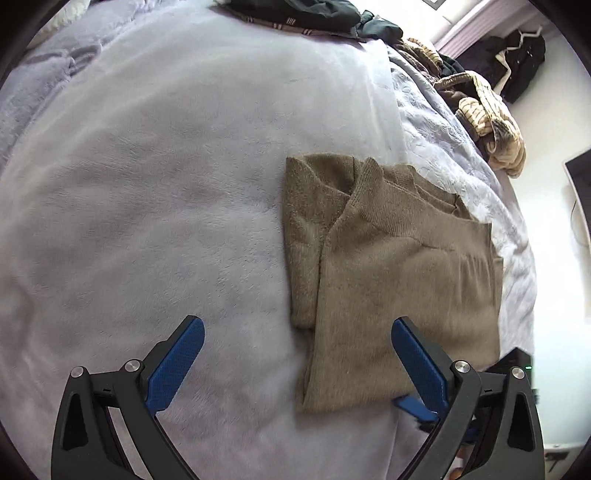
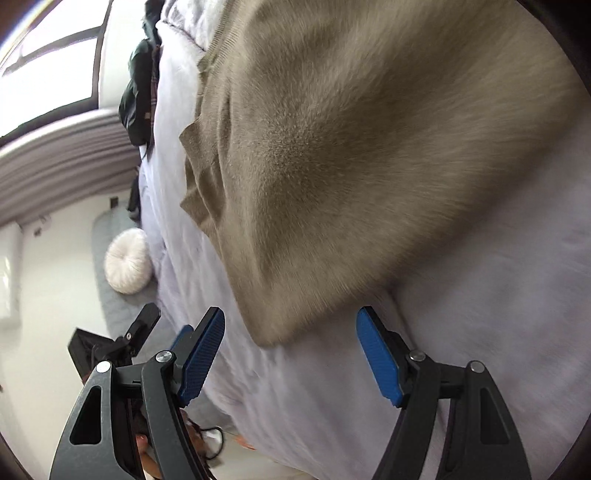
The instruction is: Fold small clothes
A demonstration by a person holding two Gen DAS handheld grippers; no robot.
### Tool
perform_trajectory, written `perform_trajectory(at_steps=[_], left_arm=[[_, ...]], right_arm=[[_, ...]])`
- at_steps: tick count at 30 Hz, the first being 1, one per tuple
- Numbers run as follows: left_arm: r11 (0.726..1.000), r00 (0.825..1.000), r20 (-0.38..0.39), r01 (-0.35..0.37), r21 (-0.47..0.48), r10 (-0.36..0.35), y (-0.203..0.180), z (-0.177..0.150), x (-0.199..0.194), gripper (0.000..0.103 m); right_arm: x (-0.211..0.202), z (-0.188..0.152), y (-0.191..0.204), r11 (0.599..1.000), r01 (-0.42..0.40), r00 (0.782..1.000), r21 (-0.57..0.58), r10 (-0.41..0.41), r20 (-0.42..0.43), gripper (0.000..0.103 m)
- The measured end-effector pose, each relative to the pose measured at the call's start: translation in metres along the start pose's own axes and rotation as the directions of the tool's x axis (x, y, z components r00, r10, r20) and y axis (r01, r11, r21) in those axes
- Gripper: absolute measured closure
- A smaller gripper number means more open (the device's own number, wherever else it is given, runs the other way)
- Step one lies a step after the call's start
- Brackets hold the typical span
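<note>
An olive-brown knit top (image 1: pixel 391 273) lies folded flat on the pale lilac blanket (image 1: pixel 155 192), its ribbed neckline toward the far side and one side folded over. My left gripper (image 1: pixel 297 328) is open and empty, hovering over the top's near left corner. In the right wrist view the same top (image 2: pixel 351 155) fills the upper frame on the blanket (image 2: pixel 480 332). My right gripper (image 2: pixel 291 321) is open and empty, its fingers straddling the top's near corner just above the blanket. The right gripper's blue finger shows in the left wrist view (image 1: pixel 413 404).
A pile of dark clothes (image 1: pixel 306 16) lies at the bed's far edge, and striped cream and brown garments (image 1: pixel 487 114) at the right edge. A round white cushion (image 2: pixel 127 260) lies on the floor beside the bed. The bed edge (image 1: pixel 517 258) runs along the right.
</note>
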State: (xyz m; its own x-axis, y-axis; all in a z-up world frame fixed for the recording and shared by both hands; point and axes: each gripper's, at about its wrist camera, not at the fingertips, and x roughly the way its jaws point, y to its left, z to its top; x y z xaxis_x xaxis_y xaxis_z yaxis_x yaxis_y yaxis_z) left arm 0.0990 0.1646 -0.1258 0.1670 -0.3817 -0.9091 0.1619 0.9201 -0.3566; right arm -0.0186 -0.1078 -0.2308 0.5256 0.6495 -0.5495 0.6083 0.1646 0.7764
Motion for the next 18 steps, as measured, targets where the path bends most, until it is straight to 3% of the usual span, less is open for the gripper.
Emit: perform_trajectory(at_steps=[6,8,9,10,18], left_arm=[[0.989,0.989,-0.073,0.126,-0.072,-0.131,0.01,0.002,0.034,0.002],[0.972,0.971,-0.102,0.202,-0.123,-0.215,0.014,0.004,0.048,0.002],[0.962,0.962,-0.115,0.229,-0.146,-0.246,0.016,0.005,0.054,0.002],[0.951,0.951,-0.128,0.257,-0.175,-0.28,0.017,0.006,0.063,0.002],[0.892,0.881,-0.188,0.392,-0.227,-0.435,-0.007,0.025,0.101,0.002]], right_arm=[[0.011,0.01,0.003,0.989,-0.137,0.99,0.055,0.134,0.049,0.026],[0.009,0.013,0.003,0.987,-0.145,0.989,0.065,0.143,0.041,0.052],[0.008,0.016,0.004,0.989,-0.136,0.99,0.061,0.134,0.032,0.083],[0.006,0.017,0.005,0.988,-0.147,0.989,0.053,0.146,0.023,0.089],[-0.02,0.023,0.044,0.964,-0.248,0.968,-0.099,0.25,0.008,0.094]])
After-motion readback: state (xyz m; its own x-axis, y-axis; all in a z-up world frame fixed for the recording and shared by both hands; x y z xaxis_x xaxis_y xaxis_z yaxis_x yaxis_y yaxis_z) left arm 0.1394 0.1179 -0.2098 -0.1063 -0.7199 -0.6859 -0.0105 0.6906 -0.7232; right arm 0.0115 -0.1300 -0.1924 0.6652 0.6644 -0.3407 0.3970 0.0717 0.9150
